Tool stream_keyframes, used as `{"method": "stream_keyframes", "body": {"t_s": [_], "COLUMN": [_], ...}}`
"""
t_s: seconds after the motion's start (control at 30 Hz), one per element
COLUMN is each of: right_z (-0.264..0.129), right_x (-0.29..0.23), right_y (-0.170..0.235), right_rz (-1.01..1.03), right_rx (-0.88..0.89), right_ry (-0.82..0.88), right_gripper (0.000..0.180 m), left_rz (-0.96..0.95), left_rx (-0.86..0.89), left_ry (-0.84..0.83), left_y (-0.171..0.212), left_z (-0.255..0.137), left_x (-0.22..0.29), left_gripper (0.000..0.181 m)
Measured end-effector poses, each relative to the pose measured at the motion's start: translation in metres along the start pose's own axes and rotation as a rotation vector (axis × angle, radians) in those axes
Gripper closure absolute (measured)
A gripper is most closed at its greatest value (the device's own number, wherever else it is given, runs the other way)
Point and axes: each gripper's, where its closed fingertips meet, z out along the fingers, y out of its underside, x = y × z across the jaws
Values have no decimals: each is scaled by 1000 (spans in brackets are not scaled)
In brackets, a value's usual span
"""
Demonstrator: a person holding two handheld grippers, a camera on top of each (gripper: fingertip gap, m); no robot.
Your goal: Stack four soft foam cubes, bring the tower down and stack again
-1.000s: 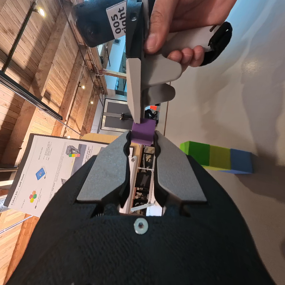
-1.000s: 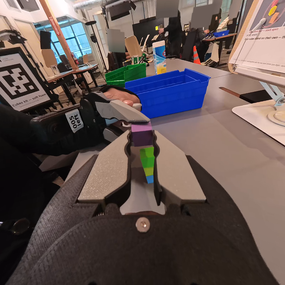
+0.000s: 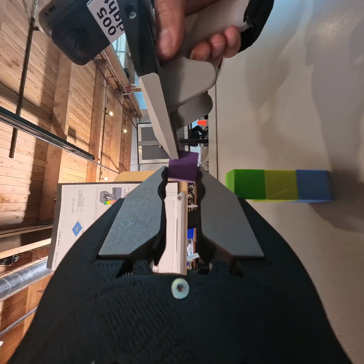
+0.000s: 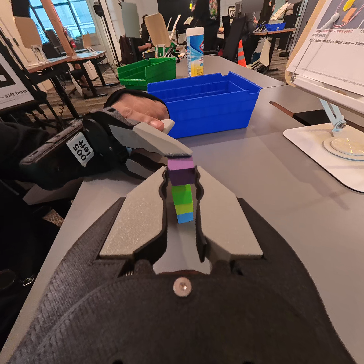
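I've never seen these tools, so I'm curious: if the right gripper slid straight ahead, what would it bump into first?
The purple cube. It sits right between the right gripper's fingertips, so any push forward meets it at once. Whether the fingers actually squeeze it is unclear.

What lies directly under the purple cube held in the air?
Below the purple cube stands a three-cube stack: green cube, yellow-green cube, blue cube. The left wrist view shows an air gap. The purple cube's underside is hidden.
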Motion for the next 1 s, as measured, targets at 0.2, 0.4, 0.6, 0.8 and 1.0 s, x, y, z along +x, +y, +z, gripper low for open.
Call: {"method": "stream_keyframes", "body": {"t_s": [0.2, 0.4, 0.6, 0.8, 1.0], "right_z": [-1, -2, -6, -12, 2], "right_x": [0, -4, -1, -3, -7], "right_y": [-2, -7, -9, -14, 2], "right_rz": [-2, -31, 0, 1, -41], "right_rx": [6, 21, 52, 96, 8], "right_ry": [4, 8, -9, -47, -43], "right_gripper": [156, 157, 157, 157, 156], "left_rz": [-3, -62, -139, -485, -978], "left_rx": [-5, 11, 61, 155, -77], "left_ry": [-12, -16, 0, 112, 336], "left_y": [0, -2, -1, 4, 60], "left_z": [-1, -4, -13, -29, -16], "left_x": [-2, -6, -11, -21, 10], "left_gripper": [154, 154, 153, 164, 175]}}
